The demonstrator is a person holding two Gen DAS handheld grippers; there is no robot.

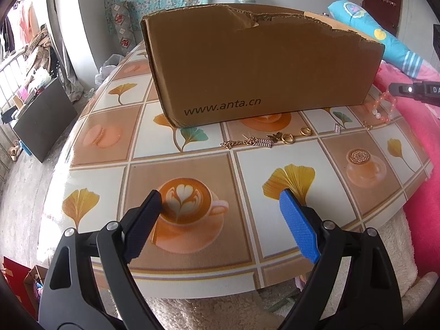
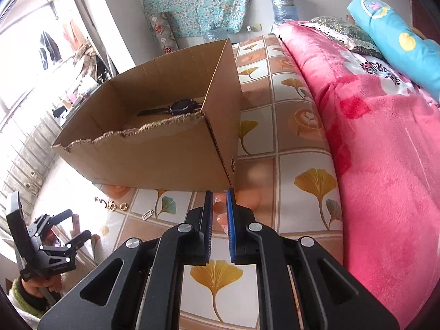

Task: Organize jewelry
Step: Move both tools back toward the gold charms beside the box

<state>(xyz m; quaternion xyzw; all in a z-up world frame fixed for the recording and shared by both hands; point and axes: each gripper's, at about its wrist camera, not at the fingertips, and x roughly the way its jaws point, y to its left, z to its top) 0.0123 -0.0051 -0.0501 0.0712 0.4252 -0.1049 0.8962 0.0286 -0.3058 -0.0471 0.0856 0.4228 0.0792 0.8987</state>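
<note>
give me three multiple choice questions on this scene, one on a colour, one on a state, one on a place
1. What colour are the beads of the round bead bracelet held in the right tool? A green; B pink and white; C black.
2. How is the left tool? A wide open, empty; B shut tight, empty; C shut on the bracelet.
3. Where is the black wristwatch? A in the right tool; B inside the brown cardboard box; C in the left tool.
Answers: 1 B, the left wrist view shows them; 2 A, only the patterned tablecloth shows between its fingers; 3 B, it lies on the box floor.
</note>
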